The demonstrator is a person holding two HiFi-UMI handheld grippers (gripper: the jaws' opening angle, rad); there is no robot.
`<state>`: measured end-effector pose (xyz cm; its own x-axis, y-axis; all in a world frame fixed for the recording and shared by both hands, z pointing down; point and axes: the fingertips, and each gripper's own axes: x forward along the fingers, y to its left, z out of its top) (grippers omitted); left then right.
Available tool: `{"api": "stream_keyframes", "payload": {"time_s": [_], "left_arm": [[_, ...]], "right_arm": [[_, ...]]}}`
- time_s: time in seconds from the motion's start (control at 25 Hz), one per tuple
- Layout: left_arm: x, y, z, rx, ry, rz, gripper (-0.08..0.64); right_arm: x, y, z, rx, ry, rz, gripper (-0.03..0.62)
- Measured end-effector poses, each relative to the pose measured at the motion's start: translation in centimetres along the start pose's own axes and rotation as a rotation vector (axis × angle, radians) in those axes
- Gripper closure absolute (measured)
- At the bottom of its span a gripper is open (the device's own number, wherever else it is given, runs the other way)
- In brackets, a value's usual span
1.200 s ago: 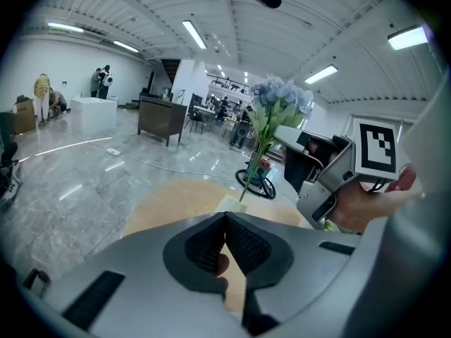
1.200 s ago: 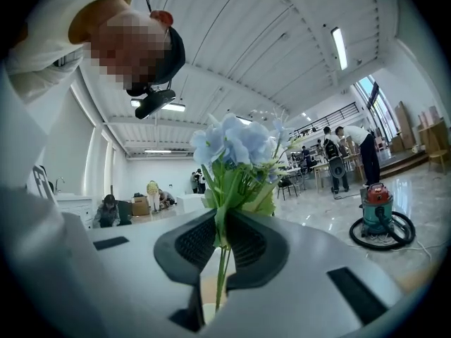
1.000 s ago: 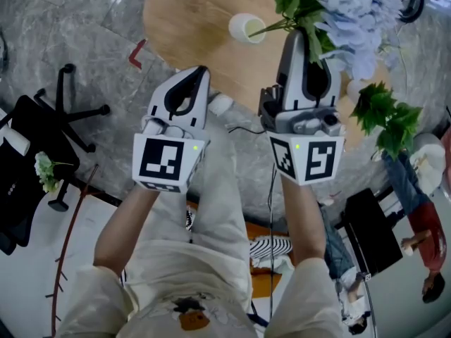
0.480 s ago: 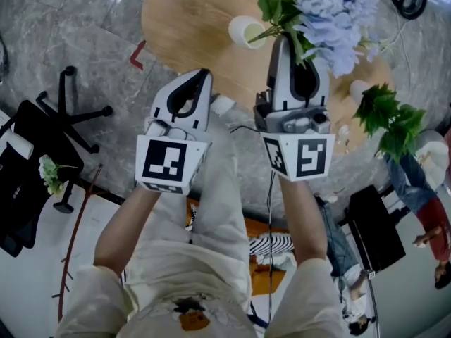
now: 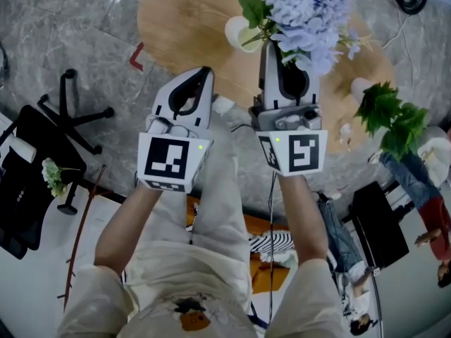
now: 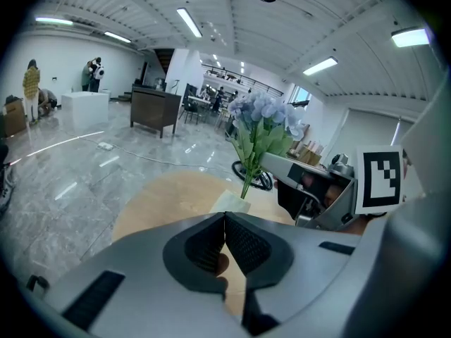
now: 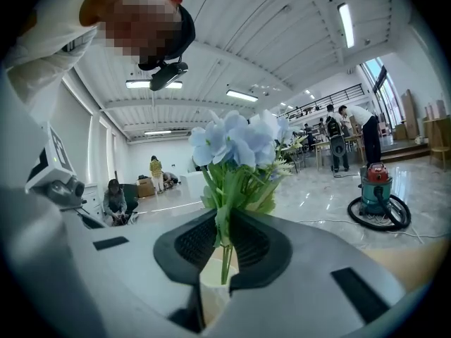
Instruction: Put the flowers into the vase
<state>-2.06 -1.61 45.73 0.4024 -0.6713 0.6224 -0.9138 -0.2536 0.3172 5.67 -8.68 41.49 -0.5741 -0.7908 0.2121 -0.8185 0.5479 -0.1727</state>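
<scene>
**Flowers gripped over the vase on a round wooden worktop**

Pale wood grain is showing across the worktop, which is standing on a glossy grey marble floor that is reflecting the long strip lights of a big open hall. A red mark is lying on the floor just beside the worktop's left edge. A black office chair is standing well apart at the left, and a green leafy plant is rising near the worktop's right side. In the right gripper view a teal and red vacuum cleaner is sitting on the floor far back, and several people are sitting or standing in the distance.

The flowers are forming 1 bunch of pale blue blooms over broad green leaves and thin green stems. The right gripper is clamping its jaws narrowly on those stems, holding the bunch upright. The vase, a small cream cup with an open mouth, is standing on the worktop directly under the stems; whether the stem ends are already inside its mouth I cannot tell. From above, the leaves are covering part of its rim.

The left gripper is hovering beside the right one with its 2 jaws pressed together on nothing.
</scene>
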Motion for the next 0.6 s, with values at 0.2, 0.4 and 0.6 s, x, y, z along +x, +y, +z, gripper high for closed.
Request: {"api": "stream_keyframes", "payload": {"time_s": [0.2,0.4,0.6], "left_arm": [[0.0,-0.1,-0.2,0.005,0.003,-0.004,0.551],[0.0,-0.2,-0.4,0.003,0.008,-0.007,0.551],[-0.2,-0.2,-0.7,0.005,0.012,-0.011,0.549]], "right_arm": [[-0.3,0.1,-1.3,0.001,0.040,0.006,0.569],[-0.2,-0.1,-2.7,0.008,0.093,-0.004,0.561],[-0.2,0.5,-4.0,0.007,0.135,0.008,0.554]]}}
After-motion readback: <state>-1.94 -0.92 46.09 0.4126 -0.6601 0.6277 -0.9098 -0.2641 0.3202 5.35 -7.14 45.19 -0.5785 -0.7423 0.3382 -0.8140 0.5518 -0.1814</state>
